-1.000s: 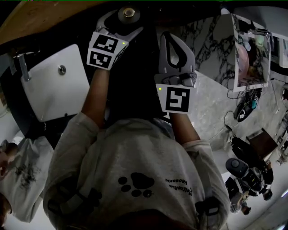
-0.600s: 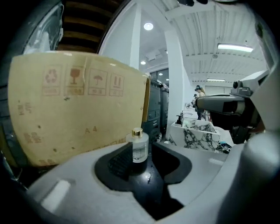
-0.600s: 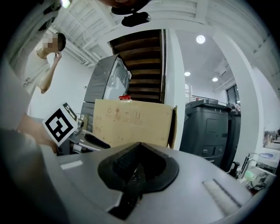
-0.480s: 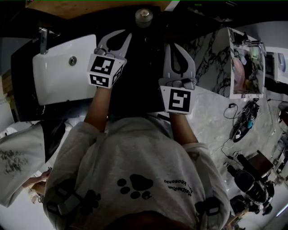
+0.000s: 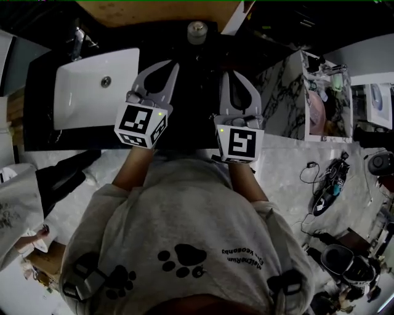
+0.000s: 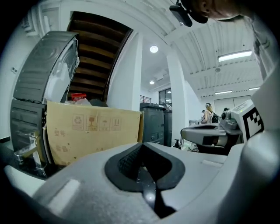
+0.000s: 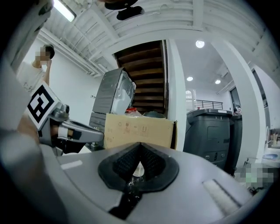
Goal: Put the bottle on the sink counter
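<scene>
From above, the bottle (image 5: 197,31) shows as a round pale cap, standing on the black sink counter (image 5: 37,132) to the right of the basin. My left gripper (image 5: 167,63) is shut and empty, a short way nearer than the bottle and not touching it. In the left gripper view its jaws (image 6: 141,144) meet with nothing between them. My right gripper (image 5: 229,74) hangs beside it, also shut and apart from the bottle. In the right gripper view (image 7: 140,145) a small pale glint shows through the gap behind the pads; I cannot tell what it is.
A white sink basin (image 5: 92,92) with a faucet (image 5: 77,40) lies left of the grippers. A marble wall and a mirror (image 5: 326,92) stand to the right, a wooden board (image 5: 160,11) behind. A cardboard box (image 6: 92,131) and grey bins (image 6: 155,127) stand ahead. A person (image 5: 18,209) stands at the left.
The left gripper, open beside the bottle a second ago, has shut and drawn back from it. The bottle stays on the counter. Both grippers sit lower in the head view.
</scene>
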Demonstrator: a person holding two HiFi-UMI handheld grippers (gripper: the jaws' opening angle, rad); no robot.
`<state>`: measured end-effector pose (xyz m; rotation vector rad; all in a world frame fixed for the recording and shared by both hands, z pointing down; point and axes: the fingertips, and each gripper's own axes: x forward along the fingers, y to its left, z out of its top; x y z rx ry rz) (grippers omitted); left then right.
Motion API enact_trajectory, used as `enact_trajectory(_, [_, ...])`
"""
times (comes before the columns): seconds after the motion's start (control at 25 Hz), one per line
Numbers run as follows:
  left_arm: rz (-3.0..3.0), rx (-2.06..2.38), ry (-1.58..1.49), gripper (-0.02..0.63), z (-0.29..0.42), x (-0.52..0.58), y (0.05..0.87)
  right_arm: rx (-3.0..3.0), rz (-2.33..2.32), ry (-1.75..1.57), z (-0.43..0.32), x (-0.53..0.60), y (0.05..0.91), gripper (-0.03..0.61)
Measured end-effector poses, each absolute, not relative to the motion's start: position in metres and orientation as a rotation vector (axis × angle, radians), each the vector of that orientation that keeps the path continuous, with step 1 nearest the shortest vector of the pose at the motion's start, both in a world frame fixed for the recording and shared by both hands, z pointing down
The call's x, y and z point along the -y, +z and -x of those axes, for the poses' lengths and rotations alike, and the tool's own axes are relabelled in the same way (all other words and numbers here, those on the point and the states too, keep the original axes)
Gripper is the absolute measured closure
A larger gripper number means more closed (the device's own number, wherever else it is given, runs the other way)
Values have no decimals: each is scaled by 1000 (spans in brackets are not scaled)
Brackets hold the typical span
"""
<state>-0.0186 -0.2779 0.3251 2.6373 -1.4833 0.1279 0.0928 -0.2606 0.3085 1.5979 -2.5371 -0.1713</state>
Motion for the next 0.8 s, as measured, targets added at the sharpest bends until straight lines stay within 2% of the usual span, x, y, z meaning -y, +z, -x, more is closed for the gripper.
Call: enact_trajectory(0.8, [-2627, 1664, 52, 611, 28, 202, 289, 2611, -1622, -152, -80, 193, 274, 577])
